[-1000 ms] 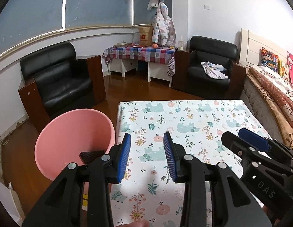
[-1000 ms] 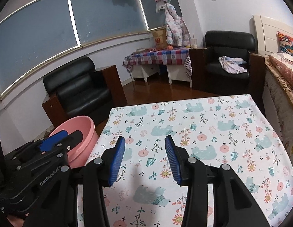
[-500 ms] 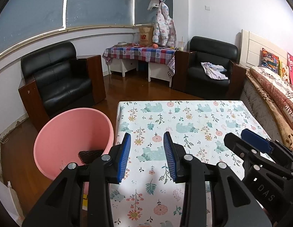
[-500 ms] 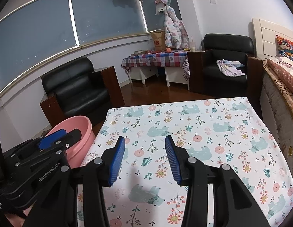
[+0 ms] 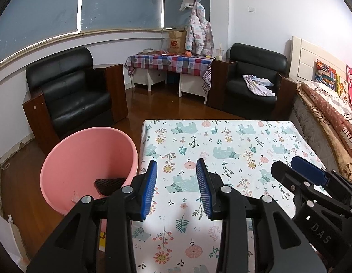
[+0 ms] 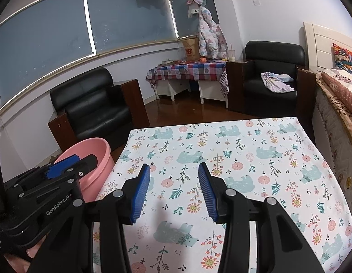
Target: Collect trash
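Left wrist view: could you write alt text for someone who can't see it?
An open left hand-held gripper with blue pads hovers over a table covered in a bear-and-flower cloth. A pink bin with a dark item inside stands on the floor to its left; the right hand-held gripper shows at right.

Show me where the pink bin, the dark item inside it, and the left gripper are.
Pink bin [image 5: 85, 150], left wrist view, inner wall.
Dark item [image 5: 109, 184], left wrist view, its top.
Left gripper [image 5: 176, 188], left wrist view, between fingertips.
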Motion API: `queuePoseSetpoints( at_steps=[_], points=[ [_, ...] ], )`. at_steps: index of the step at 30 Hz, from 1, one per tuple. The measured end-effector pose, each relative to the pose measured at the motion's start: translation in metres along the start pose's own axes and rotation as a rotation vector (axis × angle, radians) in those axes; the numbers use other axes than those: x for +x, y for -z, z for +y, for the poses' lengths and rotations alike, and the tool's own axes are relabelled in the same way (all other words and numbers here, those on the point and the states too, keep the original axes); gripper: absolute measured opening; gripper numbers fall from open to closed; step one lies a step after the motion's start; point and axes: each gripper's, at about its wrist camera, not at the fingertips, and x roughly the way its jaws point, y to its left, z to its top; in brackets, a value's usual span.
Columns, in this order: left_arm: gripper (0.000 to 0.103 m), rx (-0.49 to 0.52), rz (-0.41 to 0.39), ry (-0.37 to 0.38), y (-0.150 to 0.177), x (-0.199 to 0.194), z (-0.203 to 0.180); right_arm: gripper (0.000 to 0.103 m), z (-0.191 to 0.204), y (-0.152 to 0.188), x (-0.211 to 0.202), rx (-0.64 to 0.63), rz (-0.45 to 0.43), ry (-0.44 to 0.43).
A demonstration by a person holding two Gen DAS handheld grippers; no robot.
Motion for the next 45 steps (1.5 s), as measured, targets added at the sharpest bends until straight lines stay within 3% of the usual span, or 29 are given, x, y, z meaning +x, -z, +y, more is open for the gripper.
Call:
queuePoseSetpoints(
  at_steps=[45],
  points=[
    [0.036,0.001,-0.001,-0.004,0.0013,0.0004,0.0030,0.044,0.0006,0.0013,-0.0009,-0.005,0.000,-0.003]
  ],
)
